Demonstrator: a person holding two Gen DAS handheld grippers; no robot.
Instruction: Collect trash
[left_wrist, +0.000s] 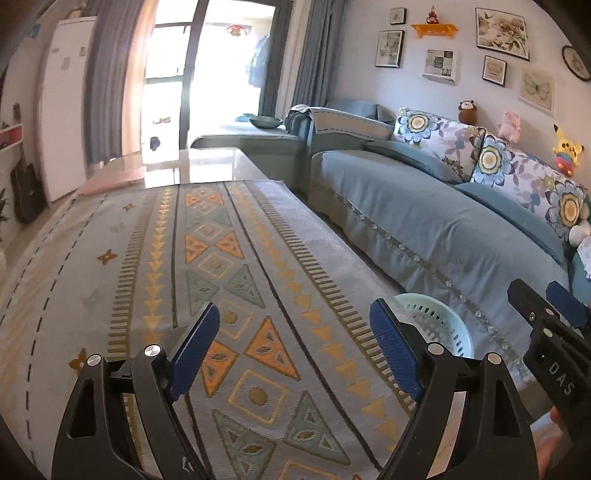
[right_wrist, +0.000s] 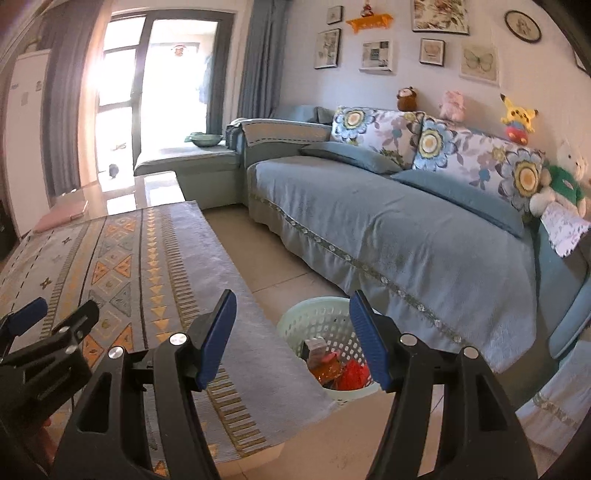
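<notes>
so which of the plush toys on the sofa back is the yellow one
The yellow plush, third along after the brown plush and the pink plush. It alone has pointed black-tipped ears and sits on something red.

A patterned tablecloth (left_wrist: 229, 266) covers the table beside a blue sofa (right_wrist: 388, 221) with floral cushions (right_wrist: 373, 129).

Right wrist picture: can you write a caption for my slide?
Open right gripper hovers above a pale green basket of trash, between the patterned table and blue sofa.
</notes>
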